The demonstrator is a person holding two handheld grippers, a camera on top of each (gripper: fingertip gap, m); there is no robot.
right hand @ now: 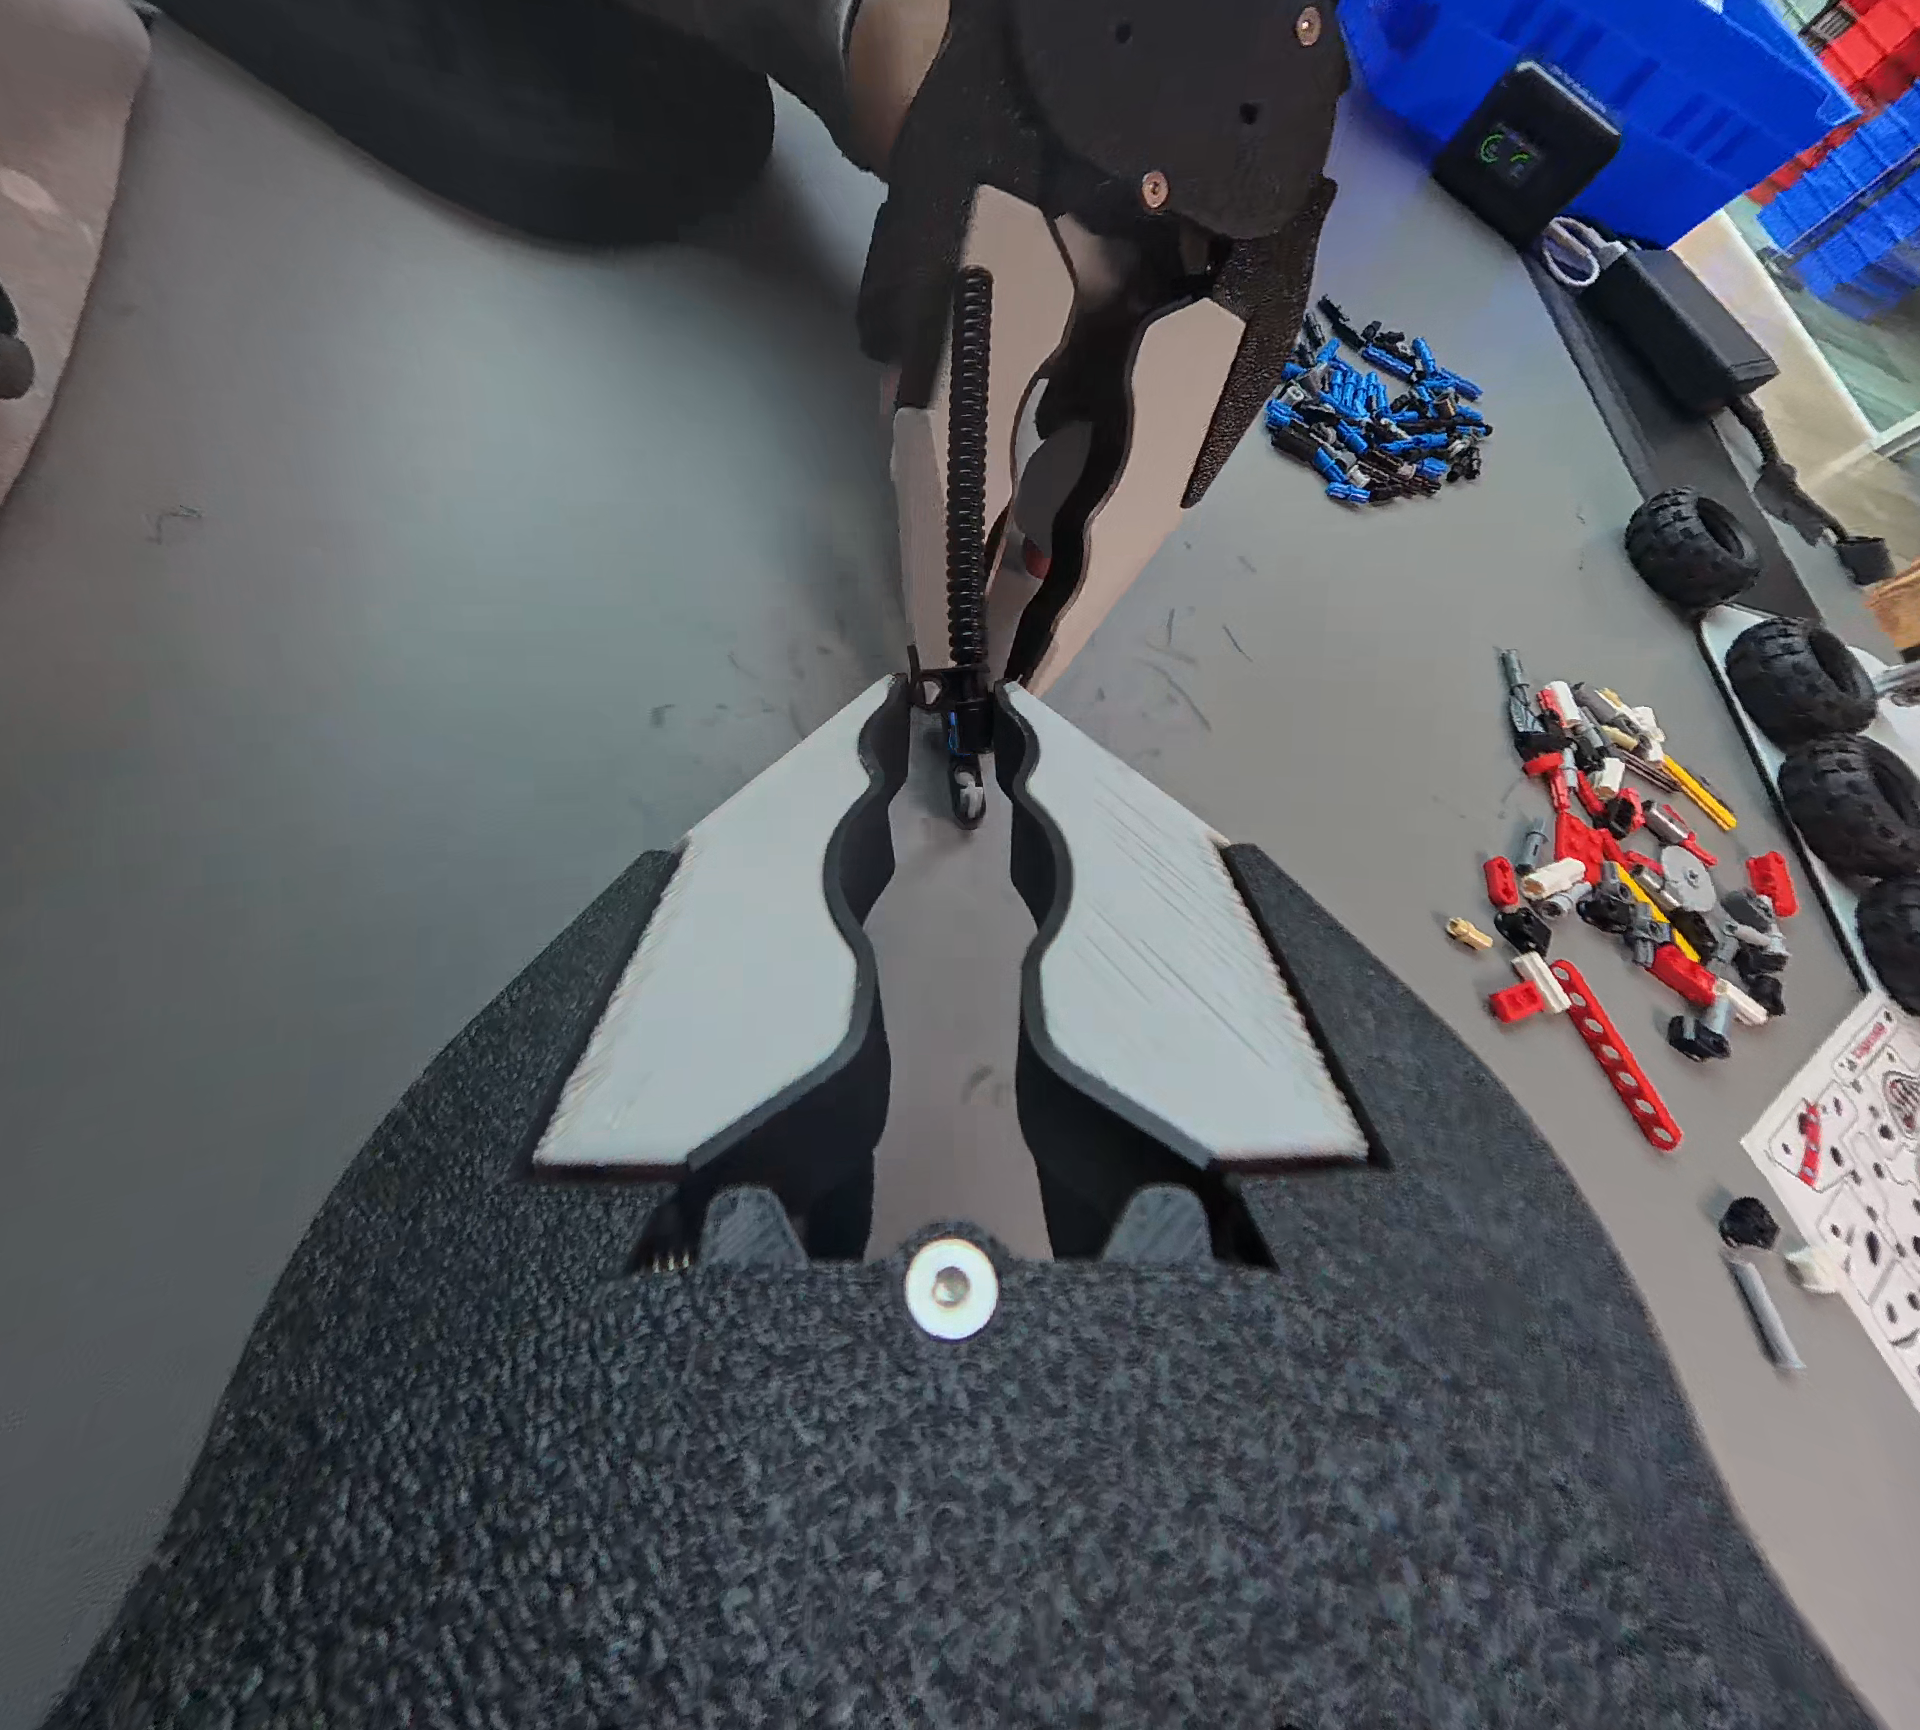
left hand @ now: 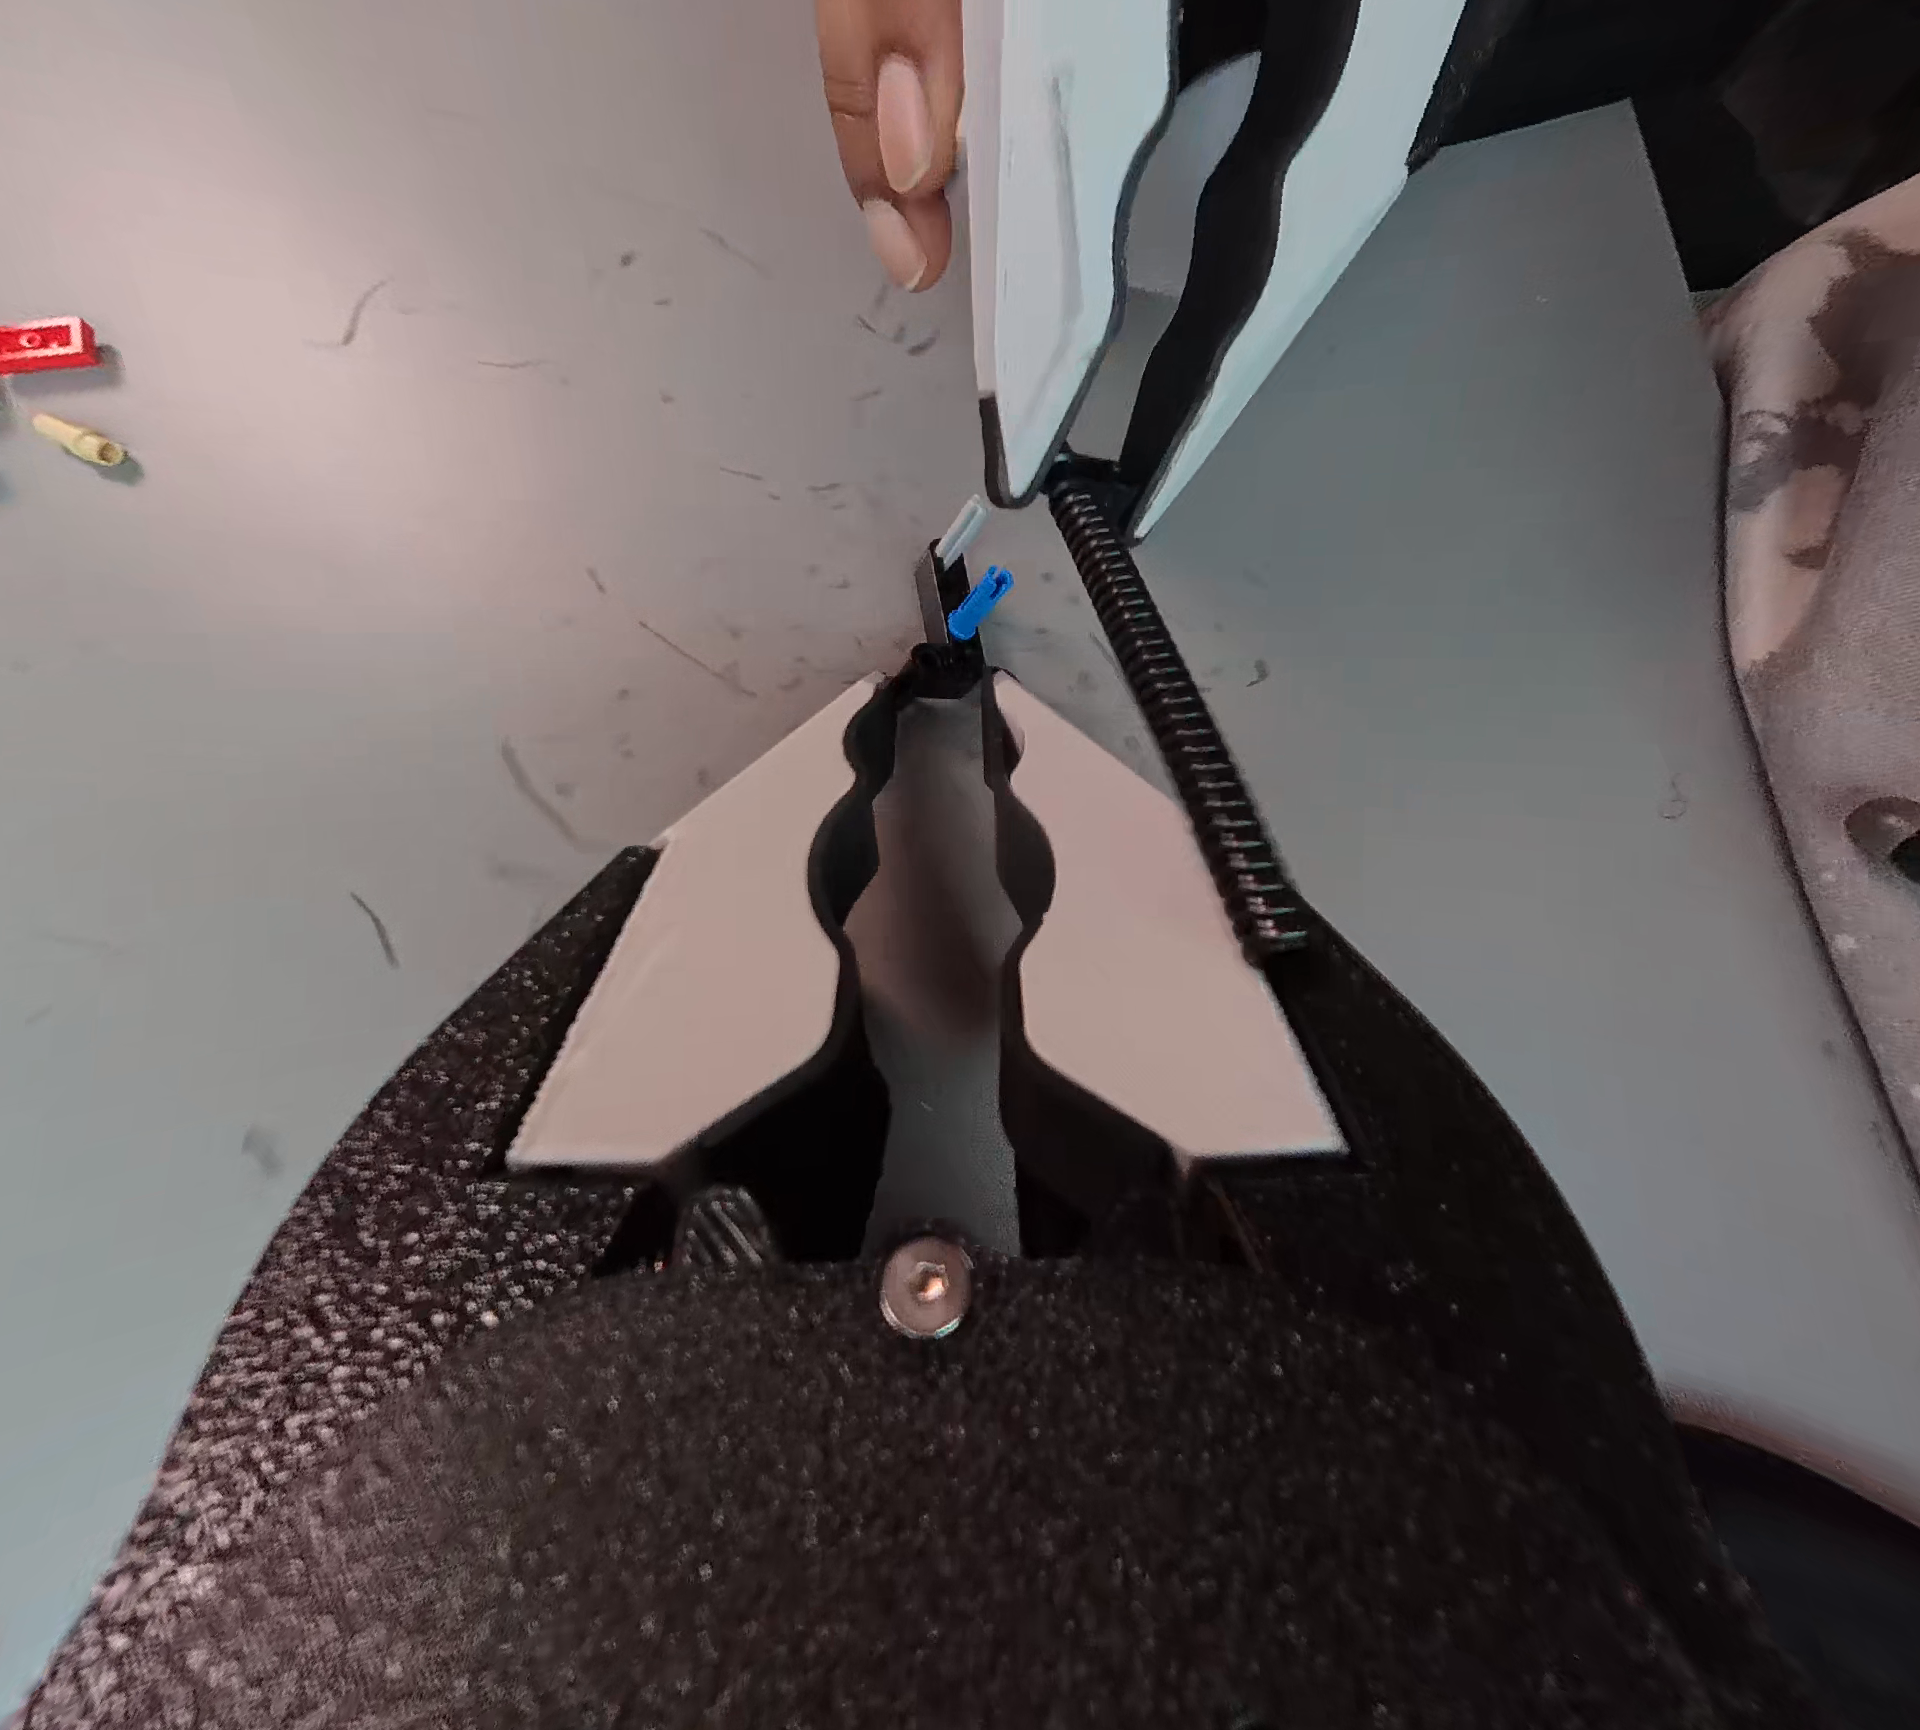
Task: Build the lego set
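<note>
Left wrist view shows the left gripper (left hand: 940, 678) with smooth pale-grey finger plates edged in wavy black rubber, set in a grainy black printed body with a silver screw. Its tips are pinched together on a small black connector piece (left hand: 943, 670), from which a thin black beam carrying a blue pin (left hand: 979, 602) stands just ahead. A long black coil spring (left hand: 1174, 724), tightly ribbed, runs past the right finger plate up to the right gripper (left hand: 1081, 480), which is closed around its far end; a hand (left hand: 894, 70) holds that gripper.

Right wrist view shows the right gripper (right hand: 954, 691) nearly closed, clamping the black end fitting of the coil spring (right hand: 968, 475), which rises straight ahead toward the left gripper (right hand: 1013, 662). Well to its right on the scuffed grey table (right hand: 416, 537) lie a heap of blue and black pins (right hand: 1377, 418), mixed red, grey and yellow parts (right hand: 1621, 880), knobbly black tyres (right hand: 1797, 683) and a printed sticker sheet (right hand: 1860, 1150); its writing is too blurred to read. Blue plastic bins (right hand: 1579, 7) stand beyond.
</note>
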